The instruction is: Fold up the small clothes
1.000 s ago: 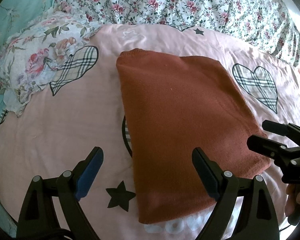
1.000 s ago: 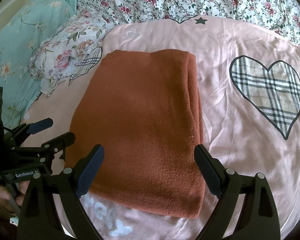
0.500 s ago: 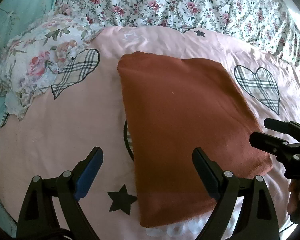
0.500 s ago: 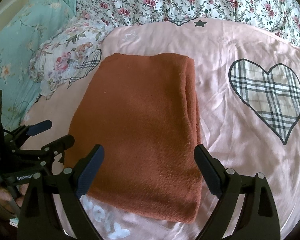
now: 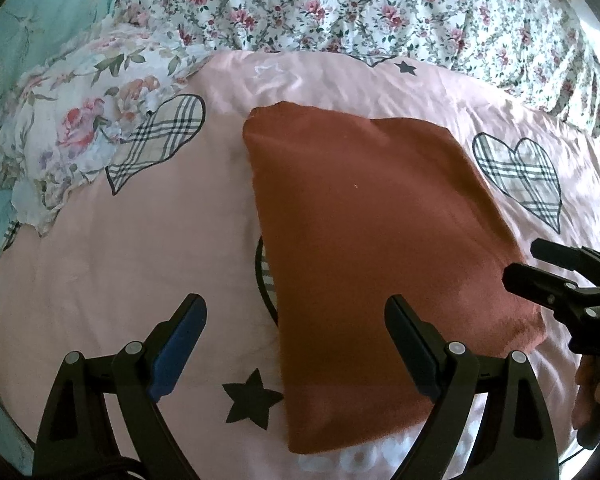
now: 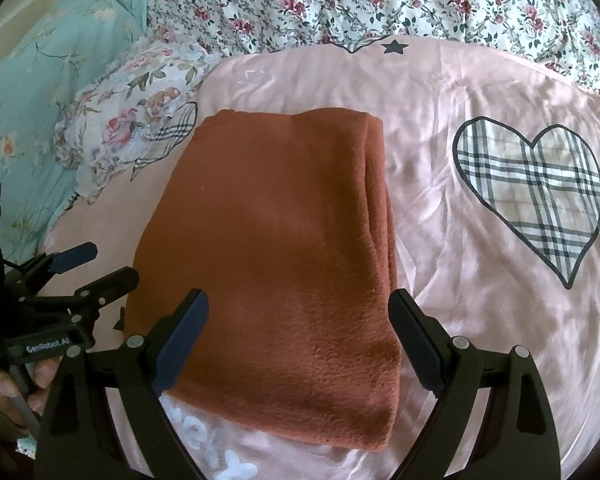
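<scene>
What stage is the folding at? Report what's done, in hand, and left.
Done: the rust-brown garment lies folded into a neat rectangle on the pink sheet, its layered edges stacked along one side. In hand: nothing; the left gripper and right gripper are both open above it. Left: perhaps one more fold, or setting it aside.

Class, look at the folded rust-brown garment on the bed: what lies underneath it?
The rust-brown garment lies on the pink sheet. White printed lettering and a dark curved outline peek out at its edges; the rest of those prints is covered.
</scene>
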`<state>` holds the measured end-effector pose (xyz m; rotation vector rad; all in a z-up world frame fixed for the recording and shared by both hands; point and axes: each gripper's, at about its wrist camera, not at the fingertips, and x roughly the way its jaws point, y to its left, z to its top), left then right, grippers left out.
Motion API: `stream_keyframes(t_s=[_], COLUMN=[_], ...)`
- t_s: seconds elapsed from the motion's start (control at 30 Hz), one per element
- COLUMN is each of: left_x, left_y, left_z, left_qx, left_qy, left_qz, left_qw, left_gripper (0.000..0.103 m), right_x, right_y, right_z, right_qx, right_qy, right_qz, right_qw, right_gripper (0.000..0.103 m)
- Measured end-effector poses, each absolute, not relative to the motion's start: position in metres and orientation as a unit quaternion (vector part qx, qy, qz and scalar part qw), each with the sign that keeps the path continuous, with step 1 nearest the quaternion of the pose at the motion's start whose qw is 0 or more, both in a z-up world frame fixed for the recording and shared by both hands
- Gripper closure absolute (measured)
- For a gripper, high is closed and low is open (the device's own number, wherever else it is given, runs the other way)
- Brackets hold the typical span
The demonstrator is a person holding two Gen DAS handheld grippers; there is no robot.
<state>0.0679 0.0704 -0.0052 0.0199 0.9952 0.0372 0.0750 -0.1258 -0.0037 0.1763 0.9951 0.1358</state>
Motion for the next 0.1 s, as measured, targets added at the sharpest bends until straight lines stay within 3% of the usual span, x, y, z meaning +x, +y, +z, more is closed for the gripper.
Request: stream_keyframes(t_s=[0.1], left_x=[0.0637], left_y=[0.0683], left_z=[-0.0038], left_qx=[0.006], left_qy=[0.477], left_qz=[0.004], left_qw=[0.879], left_gripper=[0.012], right_x=[0.0734], right_y=[-0.1242], right_z=[-0.0024], right_qx=[0.082], right_qy=[0.473], right_qz=[0.064], right_qw=[0.875], right_gripper=[0.012])
